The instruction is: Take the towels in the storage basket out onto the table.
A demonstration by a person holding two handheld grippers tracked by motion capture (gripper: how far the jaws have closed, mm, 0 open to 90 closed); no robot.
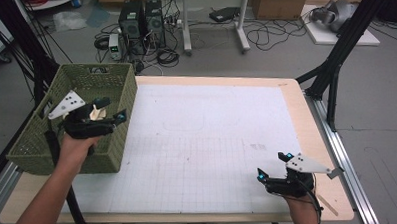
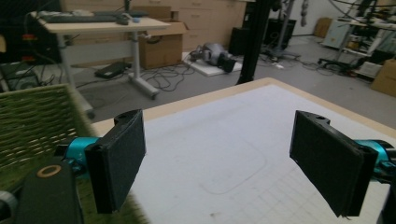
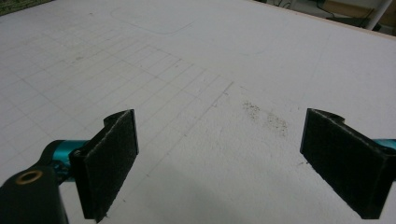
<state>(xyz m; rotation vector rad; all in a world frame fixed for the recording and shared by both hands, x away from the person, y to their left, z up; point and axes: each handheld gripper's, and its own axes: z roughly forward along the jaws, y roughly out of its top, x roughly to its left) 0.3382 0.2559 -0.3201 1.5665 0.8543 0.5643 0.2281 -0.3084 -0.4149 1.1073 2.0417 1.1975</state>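
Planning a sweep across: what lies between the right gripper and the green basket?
Bare white gridded mat, in the high view, between the right gripper and green basket.

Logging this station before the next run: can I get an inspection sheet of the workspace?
Surface: white gridded mat on a wooden table, faint smudges.
Job's things: green woven basket at the table's left edge, pale item inside, unclear.
Clutter: nothing seen on the mat.
Grippers: left gripper open over the basket; right gripper open, low over the mat.
Cables: one trails from each gripper.
Surroundings: computer towers, floor cables, boxes.
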